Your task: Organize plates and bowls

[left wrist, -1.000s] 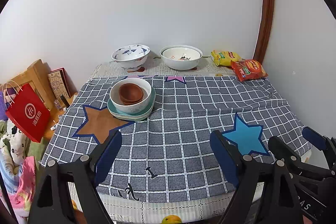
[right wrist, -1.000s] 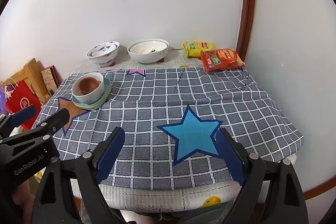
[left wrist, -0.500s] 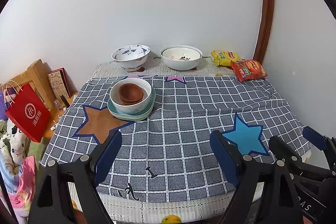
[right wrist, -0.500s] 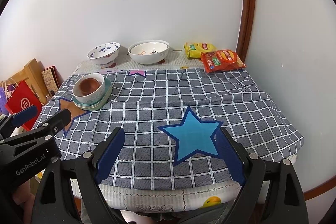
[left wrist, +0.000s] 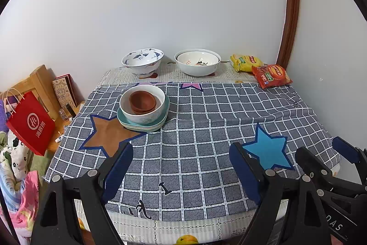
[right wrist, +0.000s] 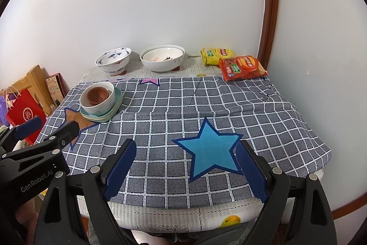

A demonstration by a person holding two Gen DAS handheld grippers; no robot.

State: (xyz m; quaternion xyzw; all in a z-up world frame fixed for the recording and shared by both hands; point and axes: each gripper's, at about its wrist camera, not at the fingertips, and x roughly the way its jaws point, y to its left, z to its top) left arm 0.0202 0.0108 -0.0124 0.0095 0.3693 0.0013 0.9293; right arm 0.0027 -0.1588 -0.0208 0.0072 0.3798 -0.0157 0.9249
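On the checked cloth at the left stands a stack: teal plates (left wrist: 142, 126) carry a white bowl (left wrist: 148, 117) with small brown bowls (left wrist: 142, 101) nested inside. The same stack (right wrist: 101, 105) shows in the right wrist view. By the wall stand a blue-patterned bowl (left wrist: 142, 61) and a larger white bowl (left wrist: 197, 63). My left gripper (left wrist: 180, 157) hangs open over the near edge of the table with nothing between its fingers. My right gripper (right wrist: 186, 153) is open beside it, above the blue star, also holding nothing. Both are well short of the dishes.
A yellow snack bag (left wrist: 245, 60) and a red one (left wrist: 271, 76) lie at the back right corner. The wall runs close along the table's right side. A red paper bag (left wrist: 29, 123), a wooden rack (left wrist: 39, 82) and clothes sit left of the table.
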